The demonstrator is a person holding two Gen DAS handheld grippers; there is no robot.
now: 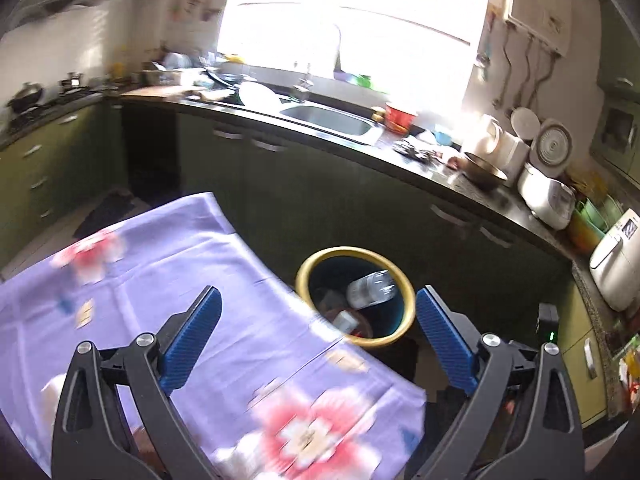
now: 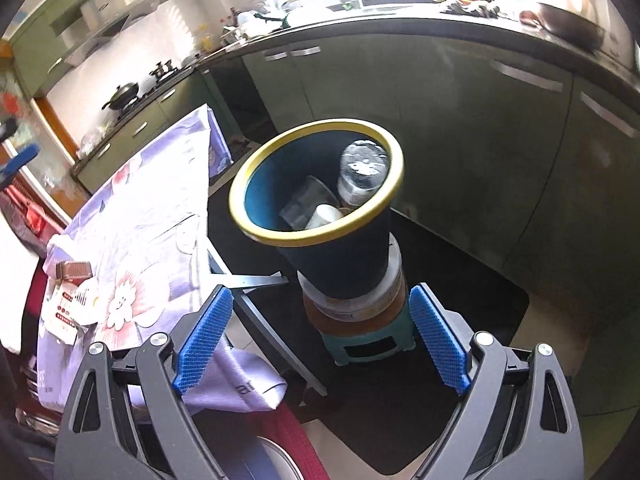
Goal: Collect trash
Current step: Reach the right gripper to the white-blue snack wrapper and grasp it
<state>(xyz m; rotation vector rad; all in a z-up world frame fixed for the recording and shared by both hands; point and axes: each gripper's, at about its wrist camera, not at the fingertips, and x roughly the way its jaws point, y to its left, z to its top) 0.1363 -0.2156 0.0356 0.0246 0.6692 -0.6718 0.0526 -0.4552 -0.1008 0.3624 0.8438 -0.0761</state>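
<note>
A dark blue trash bin with a yellow rim (image 1: 304, 276) (image 2: 248, 176) stands beside the table on a stack of tubs and a small green stool (image 2: 368, 344). Inside it lie a clear plastic bottle (image 1: 372, 288) (image 2: 362, 174), a clear cup (image 2: 306, 200) and a white cup (image 2: 324, 216). My left gripper (image 1: 318, 332) hovers over the table edge near the bin, open and empty. My right gripper (image 2: 320, 338) hangs in front of the bin, also open with nothing between its blue pads (image 2: 204, 336). On the purple floral tablecloth (image 1: 160, 264) (image 2: 152, 216) lie a brown wrapper (image 2: 74, 269) and printed paper packets (image 2: 68, 312).
A dark kitchen counter (image 1: 400, 160) with a steel sink (image 1: 332, 120), a metal bowl (image 1: 484, 170), a rice cooker (image 1: 548, 196) and dishes curves behind the bin. Green cabinets (image 2: 460, 120) stand below it. A stove with a wok (image 2: 122, 94) is at the left. A dark floor mat (image 2: 460, 312) lies under the stool.
</note>
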